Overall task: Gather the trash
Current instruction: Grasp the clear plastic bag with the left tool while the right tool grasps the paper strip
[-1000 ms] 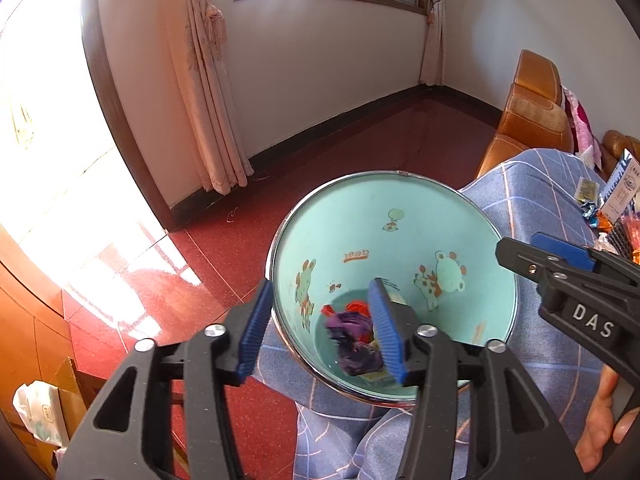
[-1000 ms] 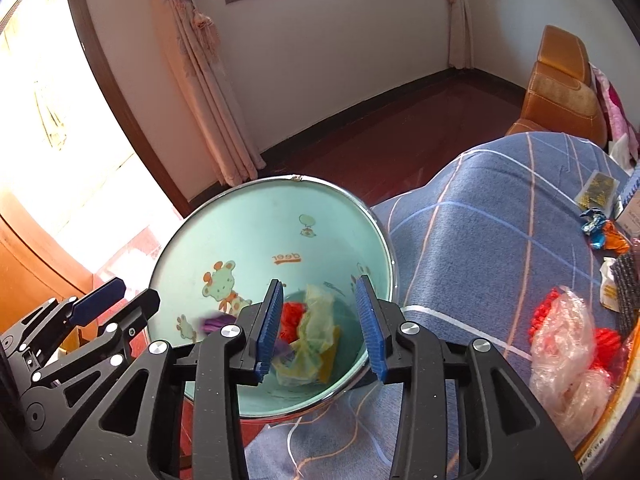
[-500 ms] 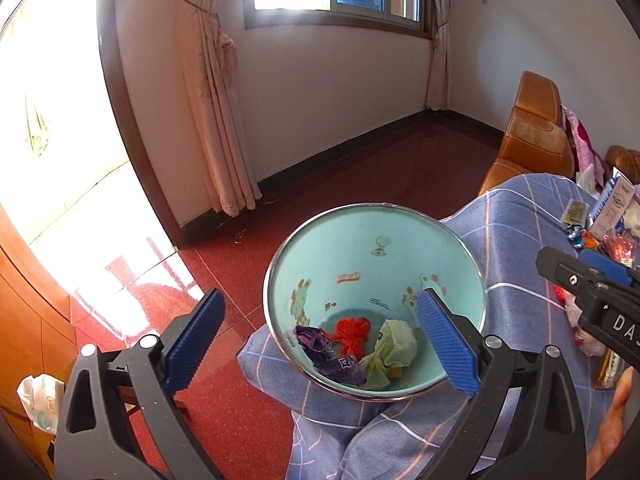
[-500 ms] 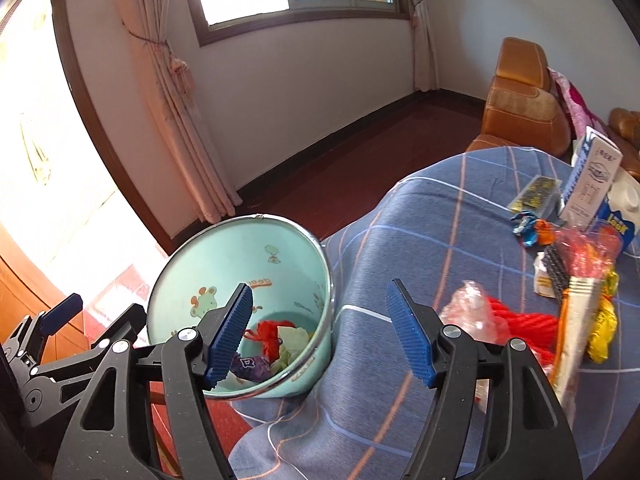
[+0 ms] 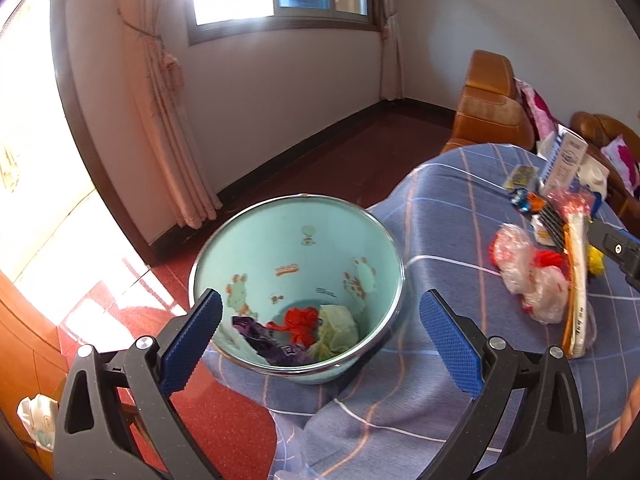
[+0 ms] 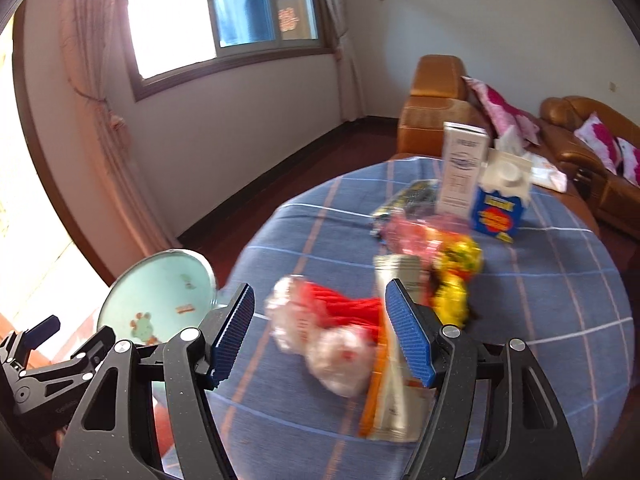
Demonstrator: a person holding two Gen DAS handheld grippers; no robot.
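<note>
Beside the table (image 5: 452, 220), at its left edge, one mint-green bin (image 5: 296, 240) with cartoon prints and a metal rim stands against the hanging blue checked cloth. Three pieces of trash lie at its bottom: one purple wrapper (image 5: 264, 336), one red tangle (image 5: 300, 320) and one pale green wad (image 5: 338, 326), all touching.

Left gripper (image 5: 320, 344) hangs over the bin with both blue pads spread wide, one on each side of the rim, holding nothing. Right gripper (image 6: 320, 338) is over the tabletop, its two pads likewise wide apart and empty; between them in its view lies one clear crumpled bag (image 6: 328, 344) with red inside, blurred.

Just right of that bag lies one long flat packet (image 6: 394, 344) with an orange edge, and beyond it one yellow wrapper (image 6: 460, 276). Farther back stand two cartons, touching: one tall white box (image 6: 462, 168) and one blue-and-white carton (image 6: 502, 208). One dark flat packet (image 6: 412, 198) lies left of the white box. Smaller bits near it are too blurred to count.

Behind the table sit two brown leather seats (image 6: 432, 108) with pink-patterned cushions.
</note>
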